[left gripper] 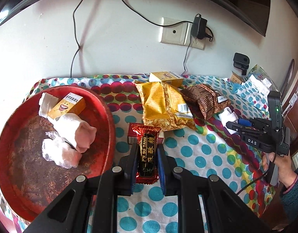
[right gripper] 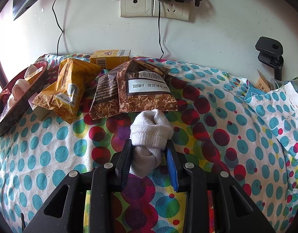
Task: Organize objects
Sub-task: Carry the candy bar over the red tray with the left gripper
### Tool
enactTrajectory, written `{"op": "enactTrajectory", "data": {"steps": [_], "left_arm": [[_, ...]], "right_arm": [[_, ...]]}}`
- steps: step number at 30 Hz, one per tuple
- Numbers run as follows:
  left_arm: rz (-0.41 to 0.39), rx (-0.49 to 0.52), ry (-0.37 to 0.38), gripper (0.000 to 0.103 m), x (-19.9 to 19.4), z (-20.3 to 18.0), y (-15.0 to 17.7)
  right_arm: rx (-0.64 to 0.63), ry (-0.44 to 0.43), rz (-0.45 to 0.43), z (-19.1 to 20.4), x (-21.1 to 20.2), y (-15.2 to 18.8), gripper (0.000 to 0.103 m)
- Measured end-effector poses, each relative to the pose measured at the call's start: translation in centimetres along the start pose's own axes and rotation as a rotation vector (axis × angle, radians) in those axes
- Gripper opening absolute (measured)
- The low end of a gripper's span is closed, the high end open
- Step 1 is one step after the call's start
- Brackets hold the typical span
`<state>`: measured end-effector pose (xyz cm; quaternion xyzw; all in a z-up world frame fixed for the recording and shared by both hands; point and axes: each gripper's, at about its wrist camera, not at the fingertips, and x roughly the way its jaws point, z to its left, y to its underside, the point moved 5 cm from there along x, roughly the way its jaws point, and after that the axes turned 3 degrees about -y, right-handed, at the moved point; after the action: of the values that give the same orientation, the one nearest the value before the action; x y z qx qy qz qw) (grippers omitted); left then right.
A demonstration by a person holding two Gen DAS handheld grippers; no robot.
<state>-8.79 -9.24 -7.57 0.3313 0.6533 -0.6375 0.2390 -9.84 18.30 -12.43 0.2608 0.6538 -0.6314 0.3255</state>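
Note:
My left gripper (left gripper: 147,149) is shut on a red candy packet (left gripper: 147,153) with a black and gold label, held just above the dotted cloth, right of the red round tray (left gripper: 22,174). The tray holds a yellow box (left gripper: 68,104), a rolled pink-white sock (left gripper: 77,134) and clear plastic wrapping (left gripper: 59,152). My right gripper (right gripper: 149,151) is shut on a rolled white sock (right gripper: 151,136) in front of a brown snack bag (right gripper: 137,89). In the left wrist view the right gripper (left gripper: 231,127) grips the white sock (left gripper: 227,116) at the right.
A yellow snack bag (left gripper: 164,106) and brown snack bag (left gripper: 207,101) lie mid-table, with a yellow box (left gripper: 166,78) by the wall. A small red box (left gripper: 132,136) sits under the candy packet. Cables hang from a wall socket (right gripper: 154,2). A black clamp (right gripper: 271,56) and clutter sit right.

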Motion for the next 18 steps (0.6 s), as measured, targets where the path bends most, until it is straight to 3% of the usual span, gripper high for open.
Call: {"op": "enactTrajectory", "data": {"steps": [18], "left_arm": [[-0.013, -0.164, -0.163, 0.018, -1.6, 10.1, 0.4]], "right_arm": [[0.000, -0.002, 0.013, -0.1, 0.3, 0.2, 0.038]]}}
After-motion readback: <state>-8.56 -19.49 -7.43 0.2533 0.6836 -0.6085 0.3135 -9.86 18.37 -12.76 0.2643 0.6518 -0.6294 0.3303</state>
